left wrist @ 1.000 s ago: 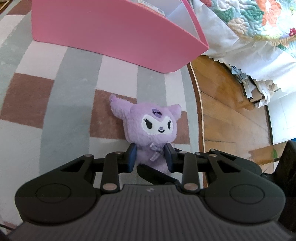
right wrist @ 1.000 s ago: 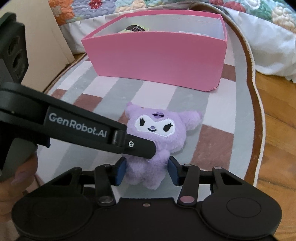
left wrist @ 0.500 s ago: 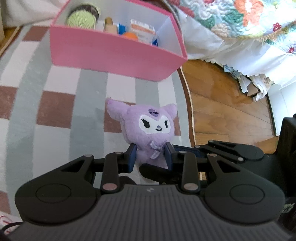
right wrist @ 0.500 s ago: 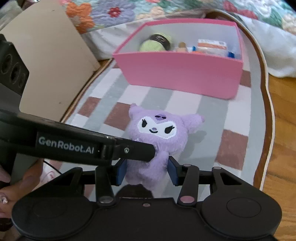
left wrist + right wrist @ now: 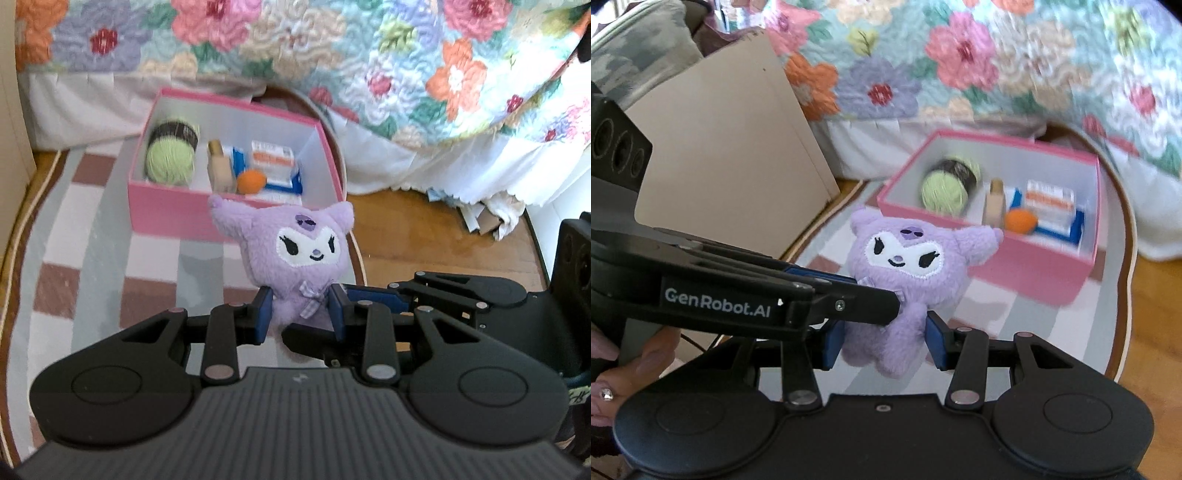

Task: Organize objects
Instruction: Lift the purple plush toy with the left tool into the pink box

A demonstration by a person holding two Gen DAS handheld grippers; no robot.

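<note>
A purple plush toy [image 5: 303, 254] with a white face hangs above the rug, held by both grippers. My left gripper [image 5: 300, 315] is shut on its lower body, blue pads pressing each side. My right gripper [image 5: 882, 343] is shut on the plush toy [image 5: 908, 266] lower down, near its legs. In the right wrist view the left gripper's fingers [image 5: 849, 299] reach in from the left onto the toy's side. Behind the toy stands an open pink box [image 5: 162, 206], also in the right view as the pink box [image 5: 1045, 273], with green yarn, a bottle, an orange ball and a packet inside.
A checked rug [image 5: 74, 273] lies under everything, with wooden floor [image 5: 436, 236] to its right. A bed with a floral quilt [image 5: 332, 55] rises behind the box. A beige board [image 5: 727, 155] leans at the left. A person's hand [image 5: 631, 365] holds the left gripper's handle.
Both grippers have lifted the plush toy off the rug. The view now looks down into the pink box, whose contents were hidden a second ago.
</note>
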